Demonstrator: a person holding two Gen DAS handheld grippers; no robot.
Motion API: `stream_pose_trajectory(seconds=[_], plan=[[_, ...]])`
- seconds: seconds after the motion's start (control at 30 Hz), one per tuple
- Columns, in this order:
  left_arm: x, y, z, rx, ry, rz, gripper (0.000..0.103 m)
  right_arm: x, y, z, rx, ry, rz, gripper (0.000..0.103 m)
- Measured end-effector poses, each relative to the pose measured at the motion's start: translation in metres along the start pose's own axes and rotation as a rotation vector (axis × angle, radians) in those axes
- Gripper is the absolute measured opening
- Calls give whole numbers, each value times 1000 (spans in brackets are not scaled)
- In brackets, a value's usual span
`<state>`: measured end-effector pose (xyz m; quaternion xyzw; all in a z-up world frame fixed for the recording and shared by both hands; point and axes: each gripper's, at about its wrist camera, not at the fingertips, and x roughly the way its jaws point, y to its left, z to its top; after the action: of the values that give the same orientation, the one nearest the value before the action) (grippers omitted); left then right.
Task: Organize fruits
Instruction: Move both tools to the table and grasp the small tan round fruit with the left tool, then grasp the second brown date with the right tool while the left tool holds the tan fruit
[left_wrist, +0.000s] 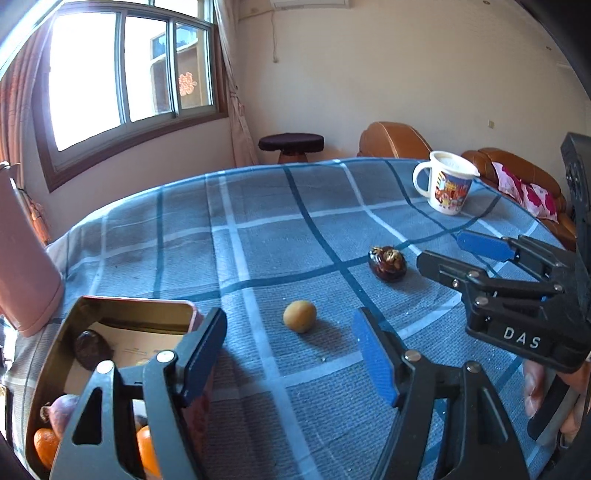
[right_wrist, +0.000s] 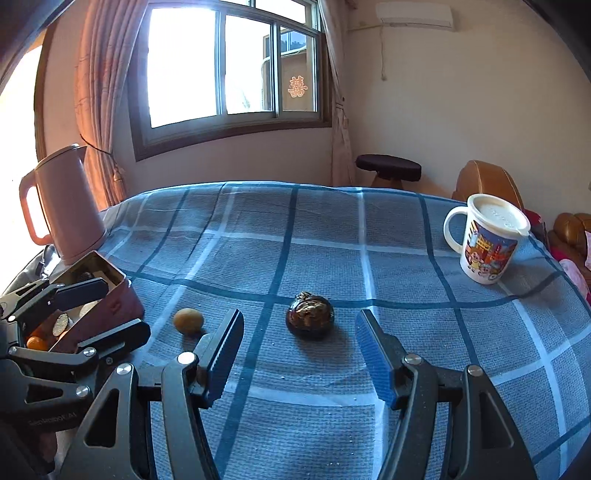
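**Two fruits loose on the desk, both grippers empty**

Right gripper (right_wrist: 299, 354) — fingers spread wide, holding nothing, the dark mangosteen (right_wrist: 310, 319) lying on the cloth ahead of the gap between them. Left gripper (left_wrist: 288, 354) likewise wide open and empty; small yellow fruit (left_wrist: 299, 316) just ahead on the blue checked desk (left_wrist: 258, 221). Open tin (left_wrist: 110, 314) at left holds oranges (left_wrist: 44, 445) and dark fruit. Pink jug (right_wrist: 70, 206) behind it; lidded mug (right_wrist: 487, 240) far right.
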<state>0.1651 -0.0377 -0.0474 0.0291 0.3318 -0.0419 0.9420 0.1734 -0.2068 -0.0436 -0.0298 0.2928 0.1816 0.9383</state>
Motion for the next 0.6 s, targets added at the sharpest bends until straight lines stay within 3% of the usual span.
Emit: stream_pose_trajectory(seconds=[0.13, 0.23, 0.3, 0.43, 0.6], plan=[[33, -5, 6, 17, 92, -23, 48, 8, -9, -1, 14, 16, -6, 64], [52, -6, 4, 21, 146, -13, 43, 16, -12, 2, 17, 33, -16, 64], [62, -3, 4, -4, 190, -38, 32, 21, -12, 4, 24, 45, -20, 64], [61, -1, 5, -5, 179, -52, 28, 37, -10, 9, 42, 85, -6, 64], [55, 13, 15, -49, 94, -41, 28, 64, -4, 14, 37, 151, -24, 64]])
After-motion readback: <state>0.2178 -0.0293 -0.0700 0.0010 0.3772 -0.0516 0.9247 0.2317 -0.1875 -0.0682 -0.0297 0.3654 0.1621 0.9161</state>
